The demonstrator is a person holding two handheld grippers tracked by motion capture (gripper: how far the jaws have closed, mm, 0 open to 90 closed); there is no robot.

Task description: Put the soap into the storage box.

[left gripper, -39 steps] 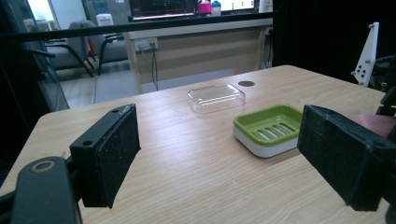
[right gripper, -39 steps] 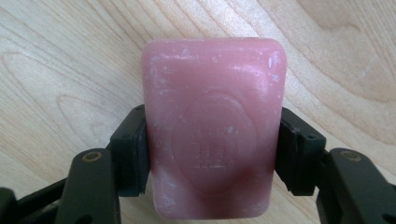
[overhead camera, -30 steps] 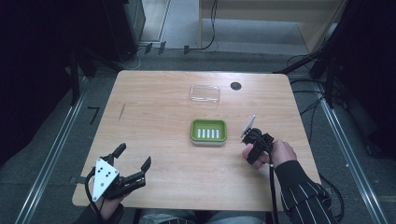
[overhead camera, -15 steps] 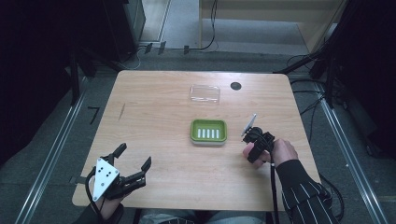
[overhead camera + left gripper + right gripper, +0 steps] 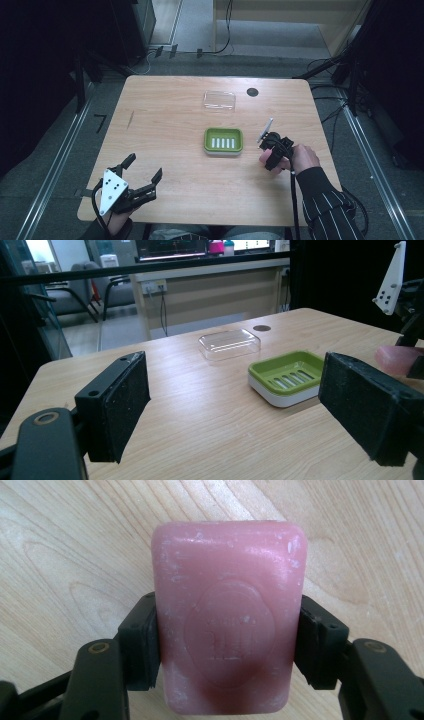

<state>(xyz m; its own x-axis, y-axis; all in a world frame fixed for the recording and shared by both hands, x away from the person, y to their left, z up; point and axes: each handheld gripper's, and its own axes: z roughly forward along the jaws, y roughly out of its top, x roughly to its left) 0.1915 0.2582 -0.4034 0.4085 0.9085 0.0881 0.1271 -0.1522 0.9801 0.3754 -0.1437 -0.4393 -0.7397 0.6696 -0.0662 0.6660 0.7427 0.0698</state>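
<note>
the right gripper [image 5: 227, 645] pinches a pink soap [image 5: 227, 615] by its long sides, just right of the green dish [image 5: 223, 140]. the bar looks slick; it could squirt from the jaws. the left gripper [image 5: 142, 177], well left of the dish, hangs spread over the desk [image 5: 170, 110].

A green soap dish [image 5: 223, 140] sits mid-table between the open left claw [image 5: 142, 172] and right claw [image 5: 266, 151].

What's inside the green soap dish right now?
Nothing: the green soap dish shows only its slotted floor. The pink soap is clamped in the right gripper beside it. What lies under the dish is hidden.
</note>
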